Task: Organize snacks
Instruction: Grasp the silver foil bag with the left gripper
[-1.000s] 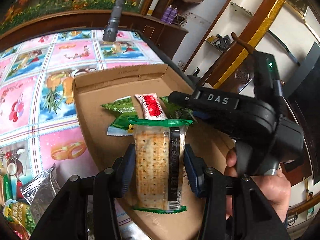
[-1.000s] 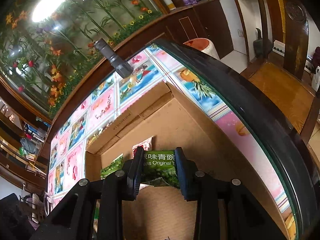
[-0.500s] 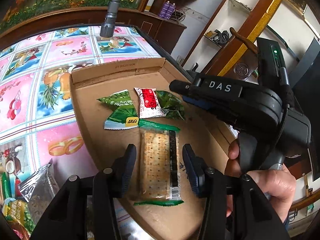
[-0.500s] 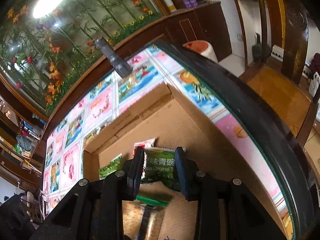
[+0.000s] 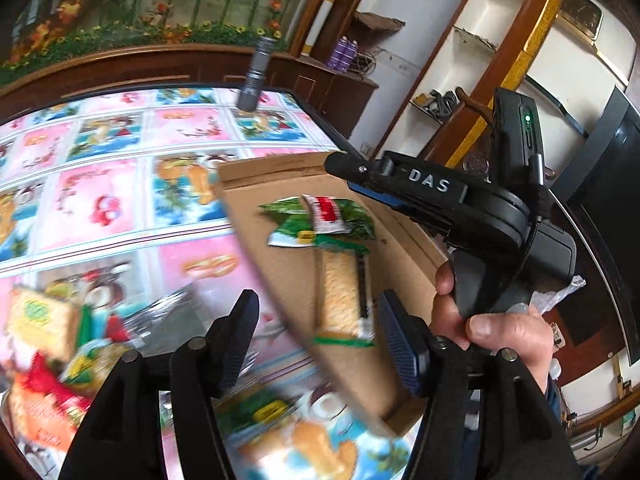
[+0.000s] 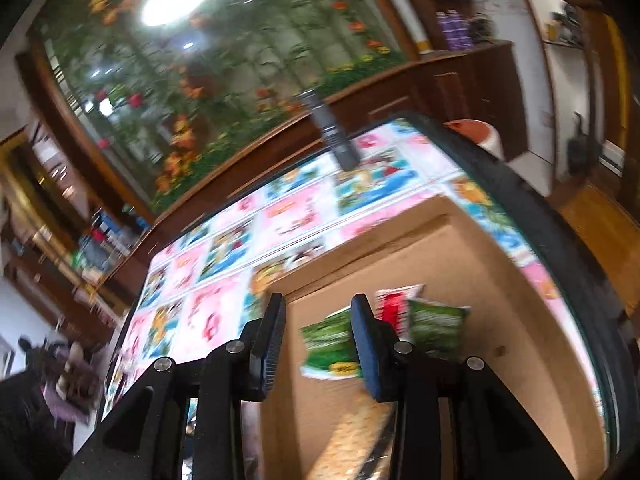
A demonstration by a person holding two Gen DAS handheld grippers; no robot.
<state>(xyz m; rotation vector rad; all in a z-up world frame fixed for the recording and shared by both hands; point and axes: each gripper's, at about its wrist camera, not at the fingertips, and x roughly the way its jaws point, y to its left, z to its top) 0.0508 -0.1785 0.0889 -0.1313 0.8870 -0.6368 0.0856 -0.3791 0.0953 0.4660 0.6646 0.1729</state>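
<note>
Both claws now stand released and empty: the left gripper (image 5: 318, 330) has let go of the cracker pack (image 5: 344, 294), which lies in the cardboard box (image 5: 280, 276), while the right gripper (image 6: 318, 346) has dropped its green packet (image 6: 436, 326) there, so both snacks are stowed.

Room with a flowered mural and dark wood trim

A floral wall panel (image 6: 224, 64) backs the cartoon-tiled surface (image 5: 100, 168); white shelves (image 5: 480, 40) stand right, perhaps a chair (image 6: 600, 220) beyond.

4 snack packets (image 5: 320, 224) flat in cardboard box (image 5: 404, 236)
</note>
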